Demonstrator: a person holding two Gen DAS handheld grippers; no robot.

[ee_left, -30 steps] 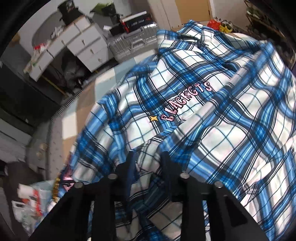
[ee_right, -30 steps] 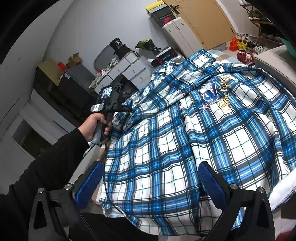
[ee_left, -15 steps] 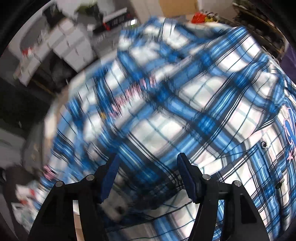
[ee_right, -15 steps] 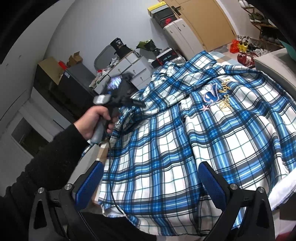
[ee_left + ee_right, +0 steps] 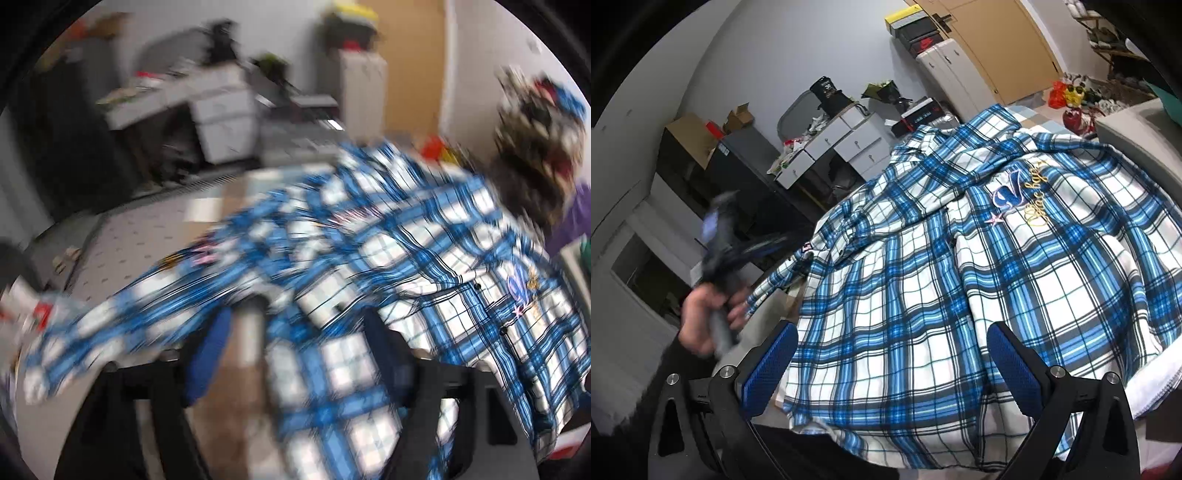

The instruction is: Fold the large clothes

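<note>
A large blue-and-white plaid shirt [image 5: 923, 277] lies spread over a white-covered surface, embroidered logo up. In the blurred left wrist view the shirt [image 5: 424, 258] trails a sleeve out to the left. My left gripper [image 5: 295, 354] is opening; plaid cloth shows beyond its wide-apart jaws, but the pads do not press on it. From the right wrist it appears as a blurred left gripper [image 5: 738, 251] in a person's hand [image 5: 709, 314], off the shirt's left edge. My right gripper [image 5: 892, 365] stands open and empty over the near hem.
White drawers [image 5: 842, 144] piled with clutter, a dark cabinet [image 5: 738, 166] and stacked shoe boxes [image 5: 916, 29] stand at the back. A grey dotted mat [image 5: 129, 251] covers the floor at left. The white cover's edge [image 5: 1145, 384] shows at lower right.
My left gripper has let go of the shirt fold, opened wide and swung back to the left and up. The right gripper has not moved.
</note>
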